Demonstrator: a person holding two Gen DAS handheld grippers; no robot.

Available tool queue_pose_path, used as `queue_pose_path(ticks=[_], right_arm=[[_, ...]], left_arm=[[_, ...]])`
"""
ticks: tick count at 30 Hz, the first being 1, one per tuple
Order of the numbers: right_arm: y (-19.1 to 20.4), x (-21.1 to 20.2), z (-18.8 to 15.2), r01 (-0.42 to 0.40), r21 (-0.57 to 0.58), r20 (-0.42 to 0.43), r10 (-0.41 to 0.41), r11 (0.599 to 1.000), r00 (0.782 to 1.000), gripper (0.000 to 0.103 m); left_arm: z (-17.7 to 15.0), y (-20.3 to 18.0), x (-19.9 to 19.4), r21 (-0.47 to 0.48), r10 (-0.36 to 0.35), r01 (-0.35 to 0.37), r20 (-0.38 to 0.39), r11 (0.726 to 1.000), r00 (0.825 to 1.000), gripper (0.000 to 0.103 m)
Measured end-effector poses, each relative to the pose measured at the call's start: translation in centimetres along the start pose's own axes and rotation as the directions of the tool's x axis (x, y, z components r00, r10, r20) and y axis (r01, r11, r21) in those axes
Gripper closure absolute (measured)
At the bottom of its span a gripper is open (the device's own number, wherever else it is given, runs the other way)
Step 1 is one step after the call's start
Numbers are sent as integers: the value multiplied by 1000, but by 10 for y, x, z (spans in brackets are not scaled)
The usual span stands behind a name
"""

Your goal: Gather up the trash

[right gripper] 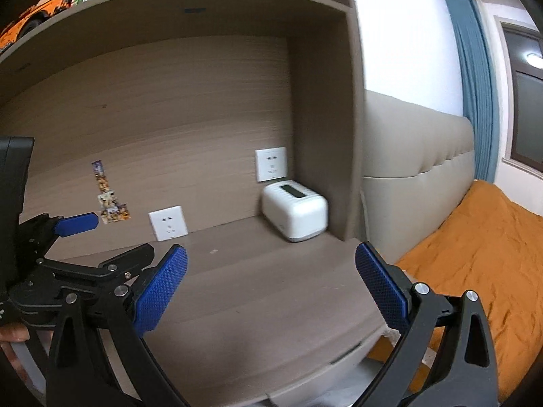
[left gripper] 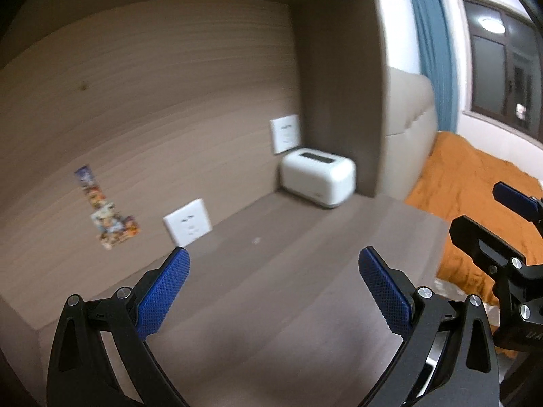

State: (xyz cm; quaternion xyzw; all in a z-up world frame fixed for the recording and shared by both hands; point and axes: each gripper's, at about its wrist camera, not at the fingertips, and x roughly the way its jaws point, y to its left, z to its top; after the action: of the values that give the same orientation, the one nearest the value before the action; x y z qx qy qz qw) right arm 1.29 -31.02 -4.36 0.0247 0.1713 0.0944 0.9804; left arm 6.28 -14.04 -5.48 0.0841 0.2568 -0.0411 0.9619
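1. The left gripper (left gripper: 273, 291), black-framed with blue textured pads, hangs over the grey-brown wooden desk surface (left gripper: 271, 271) with its jaws spread wide and nothing between them.
2. The right gripper (right gripper: 271, 288), of the same black-and-blue build, also stands wide apart and holds nothing; it hovers over the same desk, near its front edge.
3. A white rounded box-shaped appliance with a dark slot on top (left gripper: 318, 176) sits in the back right corner of the desk, against the upright side panel (left gripper: 339, 84) of the alcove.
4. Just behind the appliance, a white wall socket (left gripper: 285, 133) is set in the wood-grain back panel; a second white wall socket (left gripper: 187, 222) sits lower, to the left of the appliance, where panel meets desk.
5. Farther left of the appliance, a strip of colourful stickers (left gripper: 107, 210) clings to the back panel.
6. To the right of the appliance, beyond the side panel, lies a rumpled orange bedspread (right gripper: 475, 254) below a beige padded headboard (right gripper: 414, 156).
7. Above the appliance, the shelf holds an orange toy vehicle (right gripper: 37, 10) at its left end.
8. I cannot tell where any trash lies: no piece can be made out on the desk around the appliance.
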Motion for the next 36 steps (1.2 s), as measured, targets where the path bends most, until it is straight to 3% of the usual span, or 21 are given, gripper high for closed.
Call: queue_pose_path(ticks=[8,19,30,36], right_arm=[[60,13,12,31,-21,-10,-31,999,999,4],[137,13,25,196,-47,-2,-196,980,981,4],[179,24,21,280,-71,-19,-282,957,959,4],[189,33,27,321,-79,-9,-323,944,946,4]], left_arm=[[-2,66,-10,-31,29,-29,2,999,1000,5],[-12,140,-22,-54,-7,8,24,998,1000,5],[-22,178,-10,-80,-84,83,-4,993,996,5],[-16,185,-5,-35,-77,78,28,996,997,5]])
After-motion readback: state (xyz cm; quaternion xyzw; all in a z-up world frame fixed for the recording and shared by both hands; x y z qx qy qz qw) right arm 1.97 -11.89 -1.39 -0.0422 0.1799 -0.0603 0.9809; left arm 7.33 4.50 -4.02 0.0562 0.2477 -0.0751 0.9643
